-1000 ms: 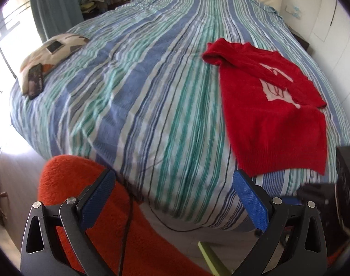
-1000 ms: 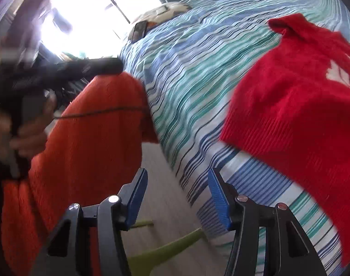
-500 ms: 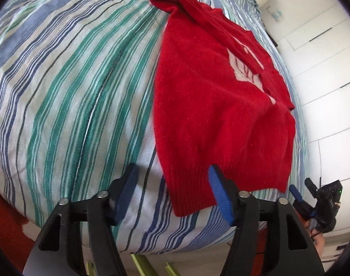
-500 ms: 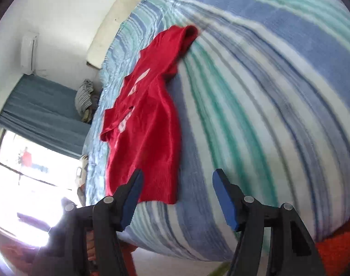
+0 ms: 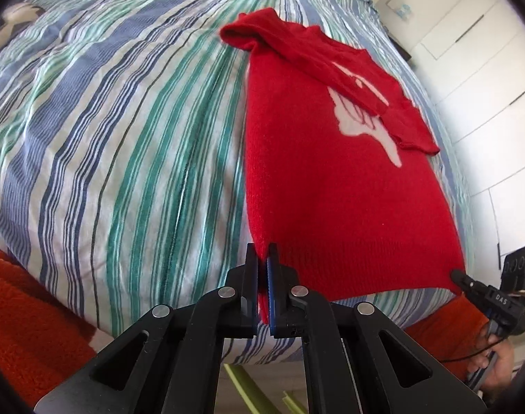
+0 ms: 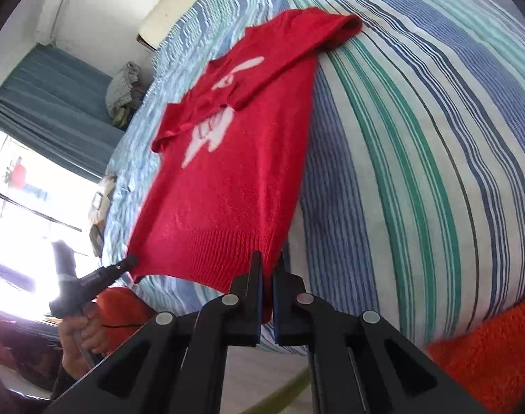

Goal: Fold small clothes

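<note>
Left claw (image 5: 262, 258): clamped on the hem corner of the red knitted sweater with a white motif (image 5: 331, 186), at 6 o'clock in its own view.
Right claw (image 6: 270, 265): clamped on the opposite hem corner, at 6 o'clock.
Sweater: spread flat on the blue, green and white striped bed cover (image 5: 124, 138), sleeves folded across the chest, hem at the bed's near edge.
</note>
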A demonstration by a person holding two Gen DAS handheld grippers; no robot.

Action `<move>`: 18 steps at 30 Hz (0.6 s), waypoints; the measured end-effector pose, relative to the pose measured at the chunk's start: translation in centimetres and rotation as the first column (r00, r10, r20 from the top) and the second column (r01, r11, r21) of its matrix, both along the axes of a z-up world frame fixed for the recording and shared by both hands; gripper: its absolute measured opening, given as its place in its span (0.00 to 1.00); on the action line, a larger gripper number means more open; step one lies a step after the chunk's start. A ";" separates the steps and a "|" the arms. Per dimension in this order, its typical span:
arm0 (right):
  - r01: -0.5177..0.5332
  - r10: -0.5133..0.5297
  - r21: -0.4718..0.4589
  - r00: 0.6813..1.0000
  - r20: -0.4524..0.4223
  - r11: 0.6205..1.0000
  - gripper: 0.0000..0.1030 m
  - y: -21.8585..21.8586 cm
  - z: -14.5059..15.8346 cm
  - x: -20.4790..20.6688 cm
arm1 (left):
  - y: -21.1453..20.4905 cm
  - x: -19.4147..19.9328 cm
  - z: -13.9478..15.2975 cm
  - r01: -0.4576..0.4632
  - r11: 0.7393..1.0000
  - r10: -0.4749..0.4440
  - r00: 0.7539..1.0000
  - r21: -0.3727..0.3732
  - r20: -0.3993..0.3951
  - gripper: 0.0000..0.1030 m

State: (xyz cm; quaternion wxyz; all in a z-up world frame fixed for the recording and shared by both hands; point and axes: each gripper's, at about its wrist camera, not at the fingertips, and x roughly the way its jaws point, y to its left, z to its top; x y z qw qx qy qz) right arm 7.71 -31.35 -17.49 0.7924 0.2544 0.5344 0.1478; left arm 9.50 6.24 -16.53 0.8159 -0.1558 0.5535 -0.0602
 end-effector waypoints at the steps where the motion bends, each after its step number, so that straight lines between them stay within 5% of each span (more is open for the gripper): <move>1: 0.007 -0.008 -0.046 0.999 -0.031 0.999 0.04 0.0 -0.8 0.3 | -0.8 0.2 -0.9 0.018 0.999 -0.017 1.000 0.031 -0.018 0.02; 5: 0.058 -0.068 -0.093 0.992 -0.107 0.994 0.04 -0.3 -4.4 1.2 | -2.0 0.0 -3.2 0.044 0.992 -0.037 0.998 0.121 -0.055 0.02; 12: 0.035 -0.048 -0.167 0.996 -0.075 0.985 0.04 0.8 -4.3 1.5 | -1.3 -0.5 -3.4 0.025 0.984 -0.019 0.999 0.178 -0.035 0.02; 18: 0.023 -0.037 -0.195 0.997 -0.065 0.981 0.02 0.8 -5.0 1.9 | -3.2 0.0 -4.1 0.061 0.953 -0.062 0.998 0.298 -0.006 0.02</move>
